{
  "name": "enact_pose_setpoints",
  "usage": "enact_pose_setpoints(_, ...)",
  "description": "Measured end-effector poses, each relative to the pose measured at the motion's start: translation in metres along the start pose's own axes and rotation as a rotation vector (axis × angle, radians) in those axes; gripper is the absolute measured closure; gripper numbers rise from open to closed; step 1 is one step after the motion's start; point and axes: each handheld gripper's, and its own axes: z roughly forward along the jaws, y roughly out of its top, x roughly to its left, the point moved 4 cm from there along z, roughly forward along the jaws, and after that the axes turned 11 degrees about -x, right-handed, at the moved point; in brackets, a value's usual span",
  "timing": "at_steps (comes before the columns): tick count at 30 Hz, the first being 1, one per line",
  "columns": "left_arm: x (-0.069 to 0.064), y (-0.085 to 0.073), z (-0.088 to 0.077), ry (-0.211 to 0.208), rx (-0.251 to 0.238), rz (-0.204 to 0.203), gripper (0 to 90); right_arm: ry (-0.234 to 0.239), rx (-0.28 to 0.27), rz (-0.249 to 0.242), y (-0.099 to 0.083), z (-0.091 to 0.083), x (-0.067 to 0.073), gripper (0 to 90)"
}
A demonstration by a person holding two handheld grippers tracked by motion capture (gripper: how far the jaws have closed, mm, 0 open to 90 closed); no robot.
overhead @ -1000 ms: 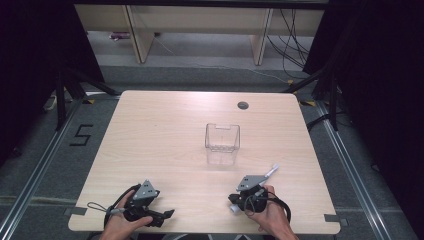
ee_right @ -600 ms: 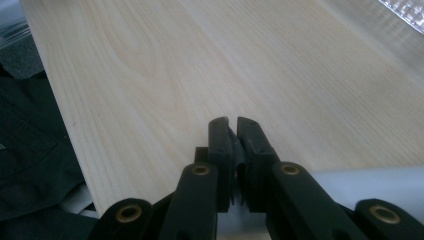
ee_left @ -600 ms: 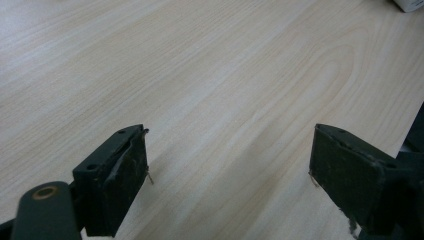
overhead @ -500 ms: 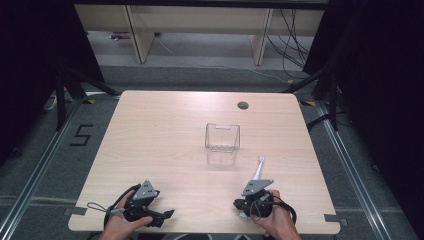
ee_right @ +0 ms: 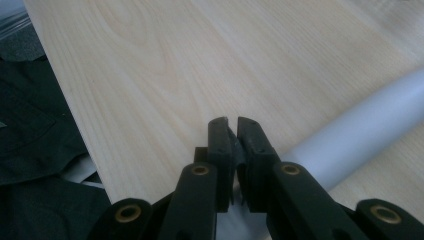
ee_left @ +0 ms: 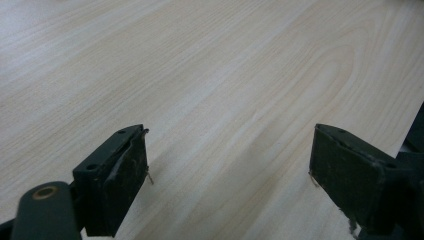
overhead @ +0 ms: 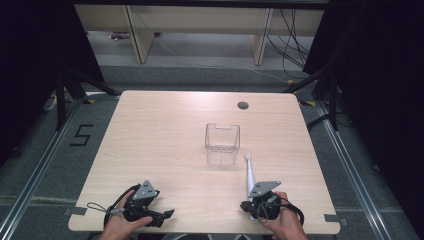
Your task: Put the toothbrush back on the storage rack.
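A white toothbrush-like stick [overhead: 248, 172] lies on the wooden table [overhead: 160, 130], its thin tip pointing at a clear plastic box [overhead: 222, 142] in the middle. Its thick end runs under my right gripper [overhead: 247, 206] near the front right edge. In the right gripper view the jaws [ee_right: 233, 125] are shut together over bare wood, and the white handle [ee_right: 360, 120] passes beneath them; I see nothing pinched between the pads. My left gripper [overhead: 167, 215] rests at the front left, its jaws [ee_left: 230, 170] wide open with only tabletop between them.
A small dark cable hole [overhead: 243, 105] sits near the table's far edge. Beyond the table stand shelf legs [overhead: 135, 40] with loose cables on the floor. The table's front edge runs close beside the right gripper.
The white stick has swung from pointing up-right to pointing almost straight at the clear box, and the right hand has shifted slightly right. The left hand has stayed put.
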Motion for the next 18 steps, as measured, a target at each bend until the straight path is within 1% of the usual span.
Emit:
enact_pose_setpoints(1,0.000,0.000,0.000,-0.001,0.000,0.000,14.9,0.001,0.008,0.004,0.000,-0.001,0.000,85.0)
enact_pose_setpoints(2,0.000,0.000,0.000,-0.001,0.000,0.000,14.9,0.002,0.001,-0.013,-0.002,-0.002,-0.001,85.0)
enact_pose_setpoints(3,0.000,0.000,0.000,-0.001,0.000,-0.001,14.9,0.009,0.015,0.030,-0.002,-0.005,0.001,85.0)
enact_pose_setpoints(4,0.001,0.000,-0.001,-0.002,0.009,0.009,14.9,-0.003,-0.005,0.002,-0.004,-0.005,-0.001,85.0)
enact_pose_setpoints(5,0.001,0.000,-0.001,-0.002,0.009,0.009,14.9,-0.005,0.000,-0.001,-0.004,-0.006,-0.002,85.0)
enact_pose_setpoints(6,0.001,0.000,-0.001,-0.002,0.010,0.009,14.9,-0.006,-0.007,0.004,-0.005,-0.006,-0.003,85.0)
enact_pose_setpoints(7,0.001,0.000,-0.001,-0.002,0.010,0.010,14.9,-0.017,0.010,0.014,-0.006,-0.009,-0.004,85.0)
enact_pose_setpoints(8,0.001,0.000,-0.001,-0.001,0.011,0.010,14.9,-0.030,0.035,0.071,-0.008,-0.012,-0.001,84.9)
enact_pose_setpoints(9,0.001,0.000,-0.001,-0.001,0.010,0.010,14.9,-0.027,0.007,0.014,-0.007,-0.012,-0.006,84.9)
enact_pose_setpoints(10,0.001,0.000,-0.001,-0.001,0.010,0.010,14.9,-0.045,0.031,0.036,-0.009,-0.014,-0.006,84.9)
enact_pose_setpoints(11,0.001,0.000,-0.001,-0.001,0.010,0.010,14.9,-0.040,0.007,0.006,-0.009,-0.012,-0.007,84.9)
enact_pose_setpoints(12,0.001,0.000,-0.001,-0.001,0.010,0.009,14.9,-0.034,-0.007,-0.020,-0.010,-0.012,-0.009,84.9)
enact_pose_setpoints(13,0.001,0.000,-0.001,-0.001,0.010,0.010,14.9,-0.028,0.003,0.009,-0.010,-0.013,-0.007,84.9)
enact_pose_setpoints(14,0.001,0.000,-0.001,-0.001,0.010,0.010,14.9,-0.033,0.007,0.009,-0.011,-0.014,-0.007,84.9)
enact_pose_setpoints(15,0.001,0.000,-0.001,-0.001,0.010,0.010,14.9,-0.031,0.024,0.025,-0.011,-0.016,-0.006,84.9)
enact_pose_setpoints(16,0.001,0.000,0.000,-0.001,0.010,0.007,14.9,-0.038,0.008,-0.012,-0.011,-0.014,-0.009,84.9)
enact_pose_setpoints(17,0.001,0.000,0.000,-0.001,0.010,0.008,14.9,-0.035,0.009,-0.011,-0.012,-0.015,-0.010,84.9)
enact_pose_setpoints(18,0.001,0.000,-0.001,-0.001,0.010,0.007,14.9,-0.042,0.030,-0.003,-0.012,-0.017,-0.010,84.9)
